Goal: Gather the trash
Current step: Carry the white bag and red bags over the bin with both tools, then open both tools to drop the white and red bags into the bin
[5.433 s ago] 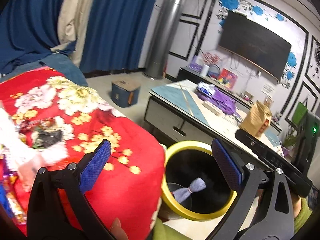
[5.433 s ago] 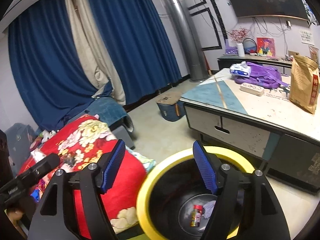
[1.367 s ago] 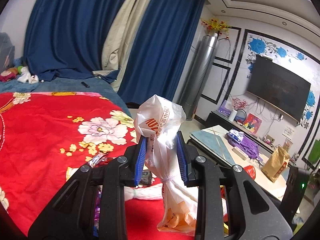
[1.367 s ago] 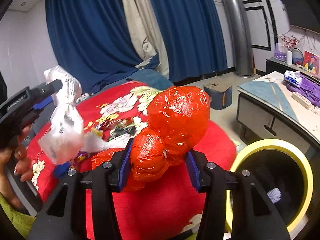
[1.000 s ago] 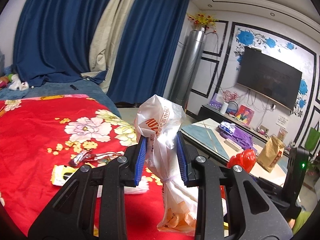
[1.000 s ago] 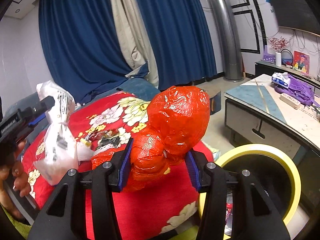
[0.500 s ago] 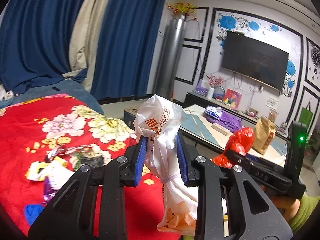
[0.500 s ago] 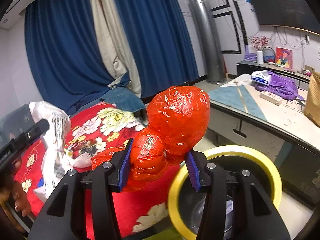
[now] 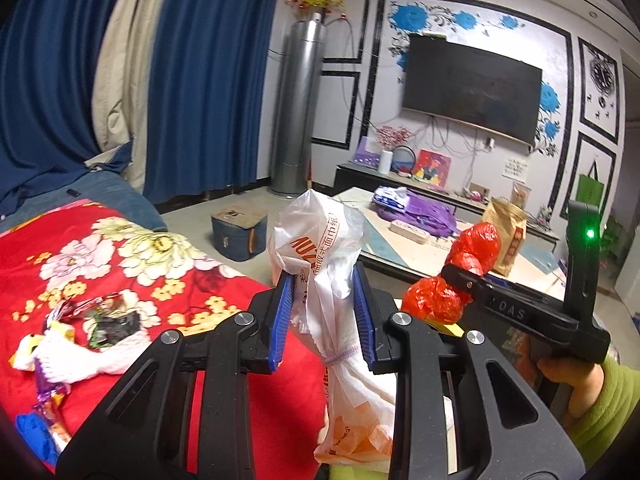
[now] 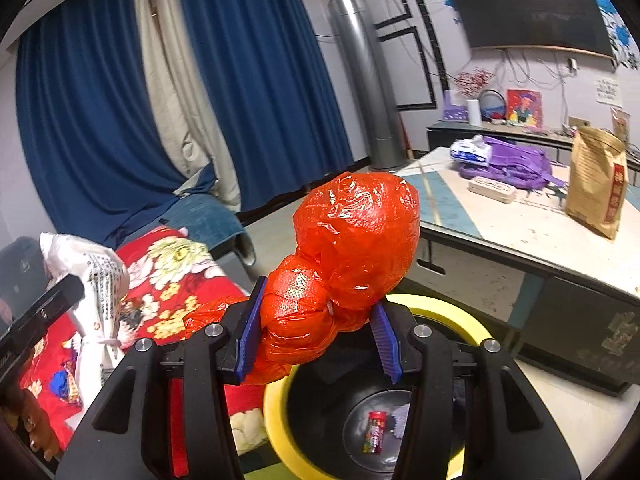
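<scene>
White plastic bag [image 9: 320, 264]: crinkled, orange print, neck tied with a thin band, clamped between the blue pads of the left gripper [image 9: 323, 322]. Top bulges above the pads at centre frame, tail hangs to the lower edge.

Red plastic bag [image 10: 348, 248]: glossy, knotted into two lumps, clenched in the right gripper [image 10: 320, 330] at the lower lump; the bigger lump sticks up at frame centre. A loose red tail trails to the left of the pads.

Bin [image 10: 476, 336]: yellow rim, black inside, directly below the red bag in the lower centre of the right view. At its bottom lie a small red tube [image 10: 374, 432] and a purple scrap [image 10: 400, 420].

Red floral blanket [image 9: 120, 264] fills the lower left of the left view. More litter on it: wrappers [image 9: 108, 316], a white cloth [image 9: 80, 356], a blue scrap [image 9: 34, 432].

Room: blue and cream curtains [image 9: 180, 80] upper left, silver column unit [image 9: 296, 112] centre, wall TV [image 9: 472, 88] upper right. Low table [image 10: 520, 224] on the right carries a purple bag [image 10: 516, 168] and a brown paper bag [image 10: 596, 184]. Small blue box [image 9: 238, 234] on the floor.

View differences: only the right view shows the bin interior. Only the left view shows the blanket litter clearly, plus the right tool from the side at right, green LED lit, held by a hand [image 9: 568, 380] in a green sleeve. The right view catches the white bag at far left, side-on.
</scene>
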Demonstrator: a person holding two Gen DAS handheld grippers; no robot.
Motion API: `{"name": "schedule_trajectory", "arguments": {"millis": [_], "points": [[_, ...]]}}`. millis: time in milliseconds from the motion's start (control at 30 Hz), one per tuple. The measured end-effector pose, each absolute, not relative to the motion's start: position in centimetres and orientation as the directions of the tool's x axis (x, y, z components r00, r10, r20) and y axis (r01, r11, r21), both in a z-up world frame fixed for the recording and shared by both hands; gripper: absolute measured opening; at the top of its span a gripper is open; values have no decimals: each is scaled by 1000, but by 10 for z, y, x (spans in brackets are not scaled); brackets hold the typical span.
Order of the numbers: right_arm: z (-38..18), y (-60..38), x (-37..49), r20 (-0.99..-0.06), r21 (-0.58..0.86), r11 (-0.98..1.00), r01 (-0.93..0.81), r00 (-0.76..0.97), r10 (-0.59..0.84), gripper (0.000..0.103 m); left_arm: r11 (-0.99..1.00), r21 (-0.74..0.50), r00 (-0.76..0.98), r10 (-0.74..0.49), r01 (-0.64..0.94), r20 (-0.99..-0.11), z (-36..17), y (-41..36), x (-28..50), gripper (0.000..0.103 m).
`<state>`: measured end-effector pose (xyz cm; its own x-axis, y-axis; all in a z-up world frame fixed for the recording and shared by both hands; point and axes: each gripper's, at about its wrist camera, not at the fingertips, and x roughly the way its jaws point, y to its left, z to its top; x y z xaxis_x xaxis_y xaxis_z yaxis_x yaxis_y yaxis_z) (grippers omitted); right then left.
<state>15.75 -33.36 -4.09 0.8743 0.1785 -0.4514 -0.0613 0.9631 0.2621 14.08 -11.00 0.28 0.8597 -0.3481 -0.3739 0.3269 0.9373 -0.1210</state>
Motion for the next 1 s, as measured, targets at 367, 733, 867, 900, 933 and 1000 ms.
{"name": "schedule_trajectory", "arguments": {"millis": [367, 733, 867, 900, 933, 1000], "points": [[-54, -356, 163, -480, 263, 965, 1, 868, 130, 47, 916, -79, 827, -389, 393, -406, -18, -148, 153, 22], [-76, -380, 174, -548, 258, 963, 82, 833, 76, 48, 897, -54, 794, -415, 439, -444, -40, -180, 173, 23], [-86, -387, 177, -575, 259, 961, 98, 815, 72, 49, 894, -49, 786, -416, 445, -457, -46, -189, 183, 23], [-88, -387, 179, -580, 261, 960, 101, 811, 72, 50, 894, -50, 784, -416, 446, -461, -48, -192, 186, 23], [-89, -388, 179, -585, 263, 959, 104, 808, 73, 50, 894, -51, 782, -416, 446, -463, -50, -194, 188, 23], [-93, -390, 180, -593, 269, 957, 112, 802, 73, 50, 893, -56, 776, -417, 446, -474, -55, -197, 192, 24]]}}
